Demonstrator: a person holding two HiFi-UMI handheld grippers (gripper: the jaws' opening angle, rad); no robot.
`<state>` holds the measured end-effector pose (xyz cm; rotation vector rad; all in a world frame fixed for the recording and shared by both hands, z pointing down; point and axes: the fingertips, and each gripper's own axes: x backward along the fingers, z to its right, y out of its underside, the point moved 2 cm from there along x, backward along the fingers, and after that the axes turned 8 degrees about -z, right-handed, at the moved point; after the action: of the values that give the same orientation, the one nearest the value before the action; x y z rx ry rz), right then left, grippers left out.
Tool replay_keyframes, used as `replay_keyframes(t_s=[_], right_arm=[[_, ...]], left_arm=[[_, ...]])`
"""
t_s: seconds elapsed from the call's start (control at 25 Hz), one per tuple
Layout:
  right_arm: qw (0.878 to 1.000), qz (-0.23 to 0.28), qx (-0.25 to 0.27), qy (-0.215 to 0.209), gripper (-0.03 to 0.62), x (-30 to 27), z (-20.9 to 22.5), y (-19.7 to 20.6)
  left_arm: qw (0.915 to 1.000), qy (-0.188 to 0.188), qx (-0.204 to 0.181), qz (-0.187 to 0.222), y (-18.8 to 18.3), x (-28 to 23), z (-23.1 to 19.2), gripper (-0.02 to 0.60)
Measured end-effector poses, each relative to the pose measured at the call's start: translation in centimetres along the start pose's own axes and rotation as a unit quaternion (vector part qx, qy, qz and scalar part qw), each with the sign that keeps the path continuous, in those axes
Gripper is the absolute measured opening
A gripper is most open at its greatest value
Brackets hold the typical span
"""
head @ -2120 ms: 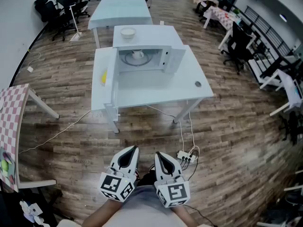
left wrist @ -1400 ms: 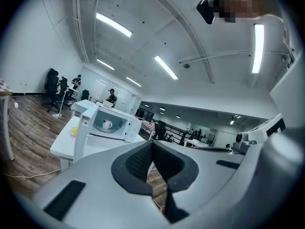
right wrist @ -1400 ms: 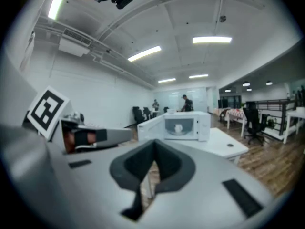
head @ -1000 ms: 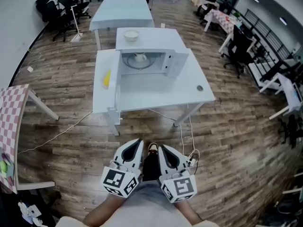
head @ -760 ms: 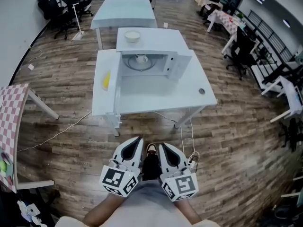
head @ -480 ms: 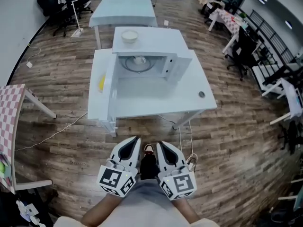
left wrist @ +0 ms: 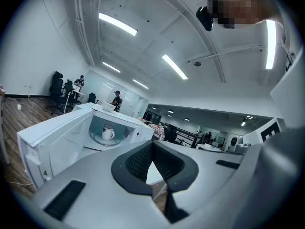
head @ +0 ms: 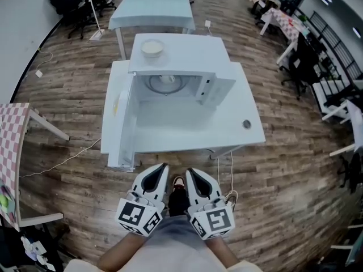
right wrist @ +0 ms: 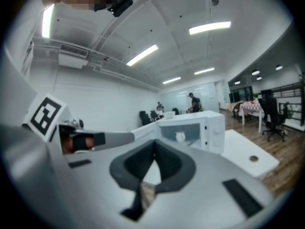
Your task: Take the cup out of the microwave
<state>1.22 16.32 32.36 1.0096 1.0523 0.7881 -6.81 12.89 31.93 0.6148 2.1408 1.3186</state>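
A white cup (head: pixel 167 79) stands on the glass turntable inside the open white microwave (head: pixel 187 54), which sits on a white table (head: pixel 249 137). The microwave door (head: pixel 123 123) swings out to the left. The left gripper view shows the cup (left wrist: pixel 108 131) far ahead through the opening, and in the right gripper view the cup (right wrist: pixel 180 137) is small and distant. My left gripper (head: pixel 161 170) and right gripper (head: pixel 189 172) hang side by side short of the table's near edge, both shut and empty.
A white bowl (head: pixel 152 48) rests on top of the microwave. A small dark round object (head: pixel 246 124) lies on the table's right side. A power strip with cables (head: pixel 229 197) lies on the wood floor by my right gripper. A checkered table (head: pixel 11 146) stands at the left.
The table and microwave have come closer to me, and the door's edge is now just ahead of my left gripper. Both grippers stayed shut, side by side.
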Motion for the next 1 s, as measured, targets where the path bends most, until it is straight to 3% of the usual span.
replay_keyframes(t_s=[0.48, 1.0], right_arm=[[0.999, 0.014, 0.001, -0.031, 0.021, -4.8, 7.1, -3.7], [0.996, 0.018, 0.031, -0.085, 0.023, -10.2, 10.6, -5.2]], left_arm=[[0.9989, -0.042, -0.014, 0.017, -3.4, -7.5, -1.1, 0.015], [0.9955, -0.083, -0.022, 0.039, -5.0, -12.6, -2.6, 0.015]])
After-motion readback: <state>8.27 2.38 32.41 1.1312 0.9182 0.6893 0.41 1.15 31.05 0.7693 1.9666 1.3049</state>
